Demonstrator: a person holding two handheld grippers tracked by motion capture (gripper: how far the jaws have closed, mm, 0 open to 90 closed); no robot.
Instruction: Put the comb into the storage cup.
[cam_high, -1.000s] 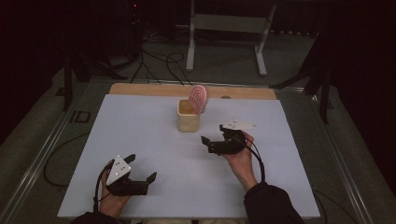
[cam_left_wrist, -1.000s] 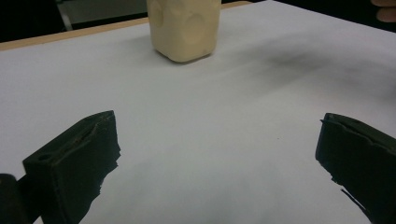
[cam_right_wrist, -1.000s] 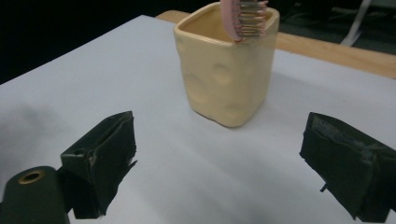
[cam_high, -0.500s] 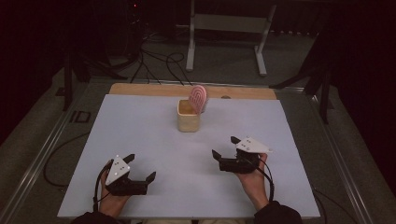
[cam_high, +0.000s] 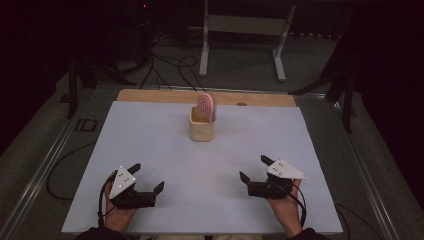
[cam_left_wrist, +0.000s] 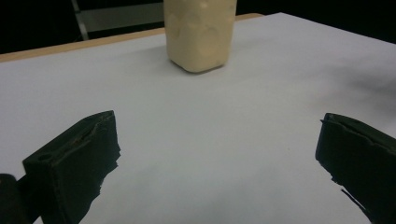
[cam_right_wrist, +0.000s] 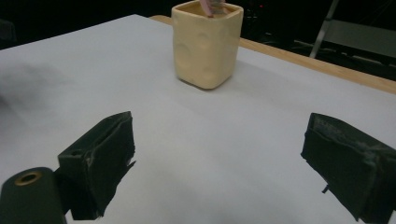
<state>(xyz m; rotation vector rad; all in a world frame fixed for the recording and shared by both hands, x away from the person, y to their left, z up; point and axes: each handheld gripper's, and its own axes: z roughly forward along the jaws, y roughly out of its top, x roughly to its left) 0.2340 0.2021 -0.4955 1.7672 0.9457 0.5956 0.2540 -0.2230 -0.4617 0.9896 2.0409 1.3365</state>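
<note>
You're in a dark lab or recording studio: a white-topped bench (cam_high: 150, 150), loose cables (cam_high: 165, 65) on grey carpet and a metal stand (cam_high: 240, 30) behind

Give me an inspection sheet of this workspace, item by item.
Surface: white tabletop with a wooden strip along its far edge.
Job's things: cream square ceramic cup upright near the far edge; pink striped flat object standing in it.
Clutter: nothing seen.
Grippers: left gripper and right gripper both open, empty, at the near edge, apart from the cup.
Cables: black cables on the floor beyond the table.
Surroundings: dark room, grey metal stand behind.
</note>
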